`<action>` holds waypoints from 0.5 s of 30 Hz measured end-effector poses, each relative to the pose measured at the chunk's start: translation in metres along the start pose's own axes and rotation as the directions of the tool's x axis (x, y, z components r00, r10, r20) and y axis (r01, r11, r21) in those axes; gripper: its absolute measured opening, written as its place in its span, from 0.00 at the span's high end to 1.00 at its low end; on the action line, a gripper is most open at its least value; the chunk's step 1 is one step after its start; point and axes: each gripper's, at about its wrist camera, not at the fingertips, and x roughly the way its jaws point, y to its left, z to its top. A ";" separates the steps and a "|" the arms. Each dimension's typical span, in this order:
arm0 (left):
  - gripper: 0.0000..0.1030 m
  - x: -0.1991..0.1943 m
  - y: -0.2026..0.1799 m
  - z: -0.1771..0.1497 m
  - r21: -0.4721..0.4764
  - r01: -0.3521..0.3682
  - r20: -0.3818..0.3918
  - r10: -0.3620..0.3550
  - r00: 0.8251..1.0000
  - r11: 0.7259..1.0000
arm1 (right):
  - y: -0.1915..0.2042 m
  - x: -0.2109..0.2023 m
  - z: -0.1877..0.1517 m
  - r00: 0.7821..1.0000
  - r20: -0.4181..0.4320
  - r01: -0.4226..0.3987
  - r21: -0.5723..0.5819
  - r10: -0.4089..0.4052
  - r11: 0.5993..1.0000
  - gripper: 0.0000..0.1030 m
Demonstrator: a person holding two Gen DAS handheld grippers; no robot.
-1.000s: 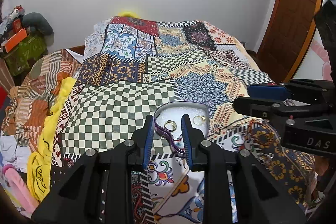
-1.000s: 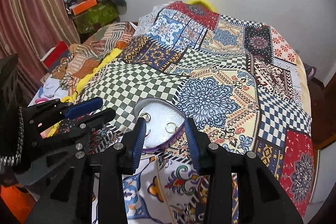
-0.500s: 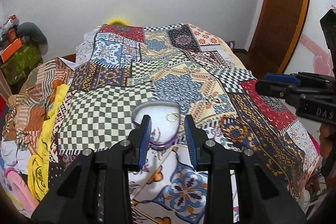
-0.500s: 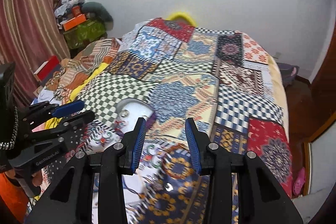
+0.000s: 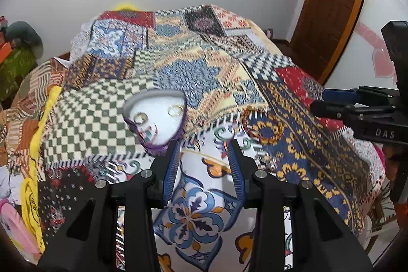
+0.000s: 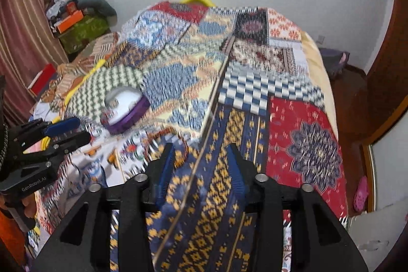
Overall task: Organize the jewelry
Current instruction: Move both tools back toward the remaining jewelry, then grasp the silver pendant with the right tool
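A purple heart-shaped jewelry box (image 5: 155,116) with a white lining lies open on the patchwork bedspread (image 5: 204,73); two gold rings (image 5: 176,110) rest inside it. A reddish bangle (image 5: 262,124) lies on the spread to the box's right. My left gripper (image 5: 204,162) is open and empty, just in front of the box and to its right. My right gripper (image 6: 201,165) is open and empty over the blue and yellow patch; the box (image 6: 125,108) is to its far left, blurred. Each gripper shows in the other's view, the right one (image 5: 331,103) and the left one (image 6: 66,129).
A pile of clothes and a yellow cloth (image 5: 38,144) lies along the bed's left side. A green box and clutter (image 6: 81,24) stand at the back left. A wooden door (image 5: 331,4) is to the right, and the floor (image 6: 346,98) runs beside the bed.
Both grippers pulled back and away from the box and swung to the right. The left jaws widened. The right view is now blurred by motion.
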 end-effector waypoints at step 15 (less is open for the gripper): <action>0.64 0.017 -0.007 -0.030 -0.008 0.072 -0.059 -0.073 0.996 0.997 | 0.041 0.015 -0.032 0.991 -0.026 -0.130 -0.091 0.128 0.987 0.53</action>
